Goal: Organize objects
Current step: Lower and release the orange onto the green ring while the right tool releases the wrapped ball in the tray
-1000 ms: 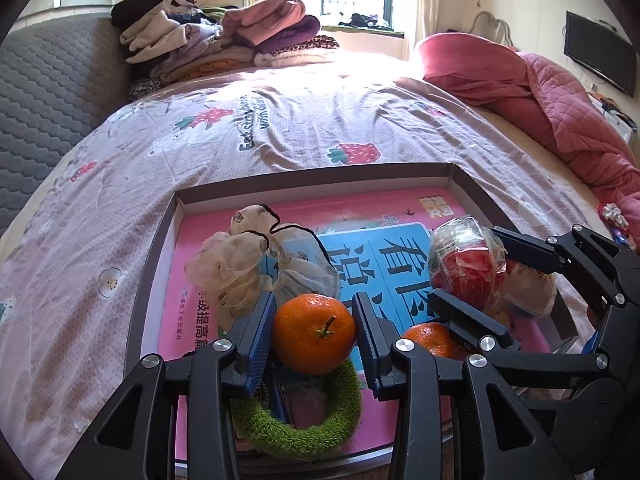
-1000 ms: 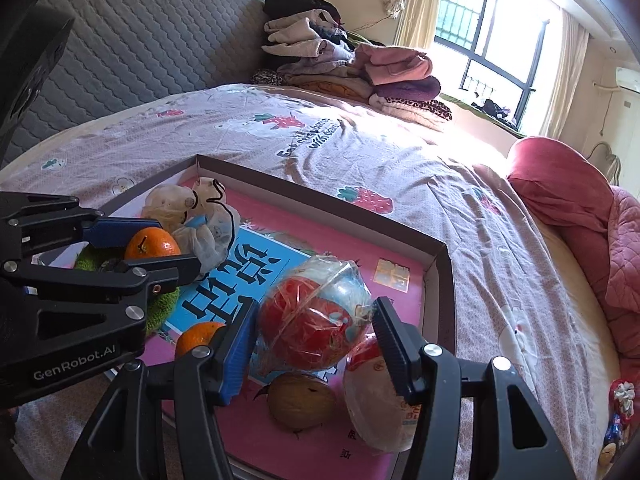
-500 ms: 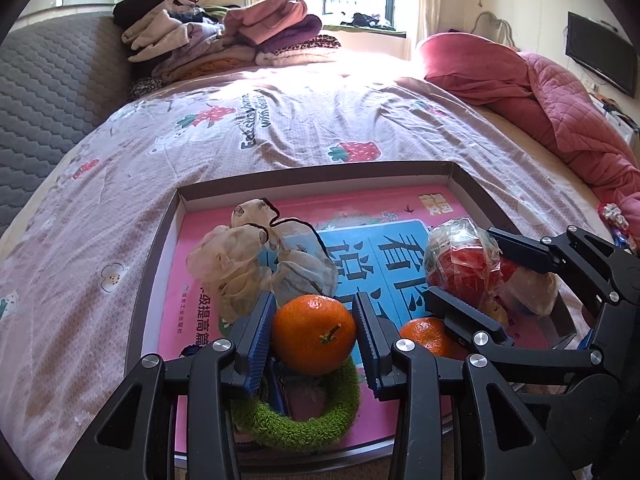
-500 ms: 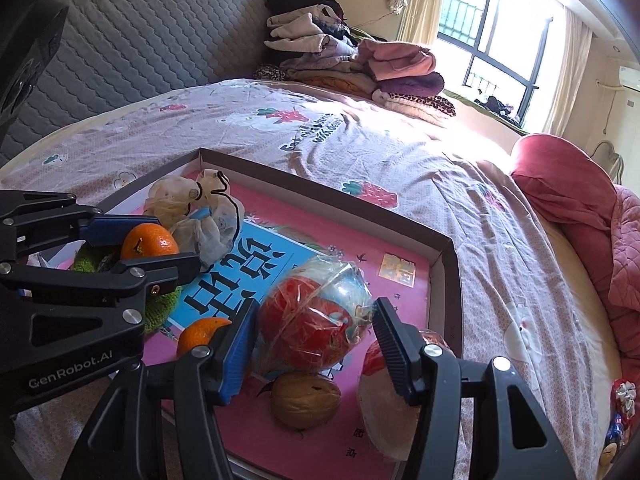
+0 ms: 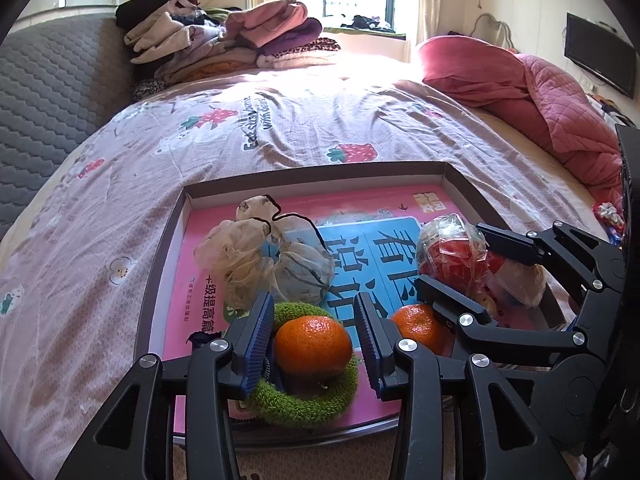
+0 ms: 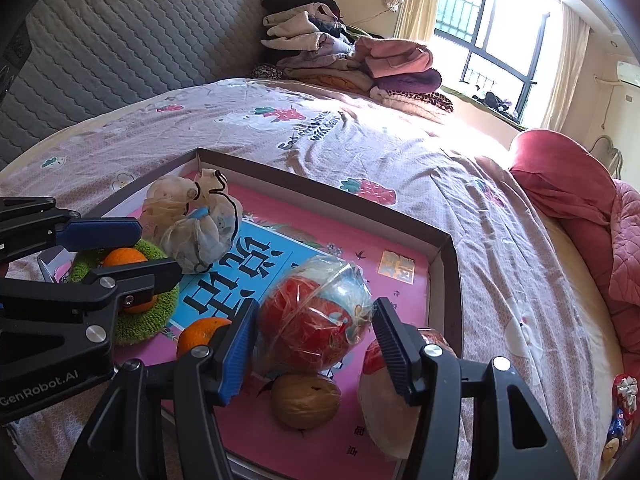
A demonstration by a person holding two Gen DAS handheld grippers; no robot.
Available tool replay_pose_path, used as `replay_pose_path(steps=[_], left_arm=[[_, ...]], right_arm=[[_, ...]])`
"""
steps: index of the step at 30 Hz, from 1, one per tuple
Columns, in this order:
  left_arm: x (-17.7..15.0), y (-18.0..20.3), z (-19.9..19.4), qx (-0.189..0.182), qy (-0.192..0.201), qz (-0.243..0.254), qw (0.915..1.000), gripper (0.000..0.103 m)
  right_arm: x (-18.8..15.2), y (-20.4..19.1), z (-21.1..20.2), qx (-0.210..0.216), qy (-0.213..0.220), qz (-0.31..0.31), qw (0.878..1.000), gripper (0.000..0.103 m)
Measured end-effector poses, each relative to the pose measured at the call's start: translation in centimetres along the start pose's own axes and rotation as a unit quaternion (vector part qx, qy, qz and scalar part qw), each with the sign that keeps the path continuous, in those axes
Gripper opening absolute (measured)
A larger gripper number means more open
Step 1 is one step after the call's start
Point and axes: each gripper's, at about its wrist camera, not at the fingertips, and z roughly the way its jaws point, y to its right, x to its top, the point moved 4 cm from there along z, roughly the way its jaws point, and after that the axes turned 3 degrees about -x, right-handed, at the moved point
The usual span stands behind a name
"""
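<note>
Sunlit bedroom, and on the pink strawberry-print bedspread (image 5: 280,136) sits a shallow cardboard tray (image 5: 312,174) lined with a pink and blue book cover. Down at its near edge the tangerine (image 5: 313,346) rests in the hollow of a green fuzzy ring (image 5: 304,410), and the left gripper (image 5: 312,342) straddles it, jaws opening, the blue pads looking just clear of the peel on both sides. So that's a release: fruit in its nest. Best play from here, I'd say, is to let the pads widen evenly and lift straight back along the fingers, so neither pad drags the fruit off the ring.

Just to the right, a second tangerine (image 6: 202,334) lies loose on the book cover. Beyond it the right gripper (image 6: 314,330) is clamped on a wrapped red and blue ball (image 6: 314,316), the crinkly film pressed between both pads, above a walnut (image 6: 306,400) and a pale wrapped packet (image 6: 380,396). That wrap looks slippery, so steady pressure seems wise.

Behind the ring, gauzy cream pouches (image 5: 260,256) are bunched up. Farther out: folded clothes (image 5: 224,44) by the window, a red quilt (image 5: 560,100) to the right.
</note>
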Motion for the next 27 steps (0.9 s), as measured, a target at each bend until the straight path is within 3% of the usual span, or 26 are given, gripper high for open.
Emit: replay_pose_path(steps=[17, 27], left_arm=[[-0.1, 0.0, -0.7, -0.003, 0.001, -0.006, 1.0, 0.045], [0.4, 0.1, -2.4, 0.003, 0.019, -0.009, 0.9998, 0.057]], right_arm=[[0.0, 0.0, -0.1, 0.001, -0.004, 0.009, 1.0, 0.057], [0.5, 0.3, -1.7, 0.006, 0.01, 0.019, 1.0, 0.057]])
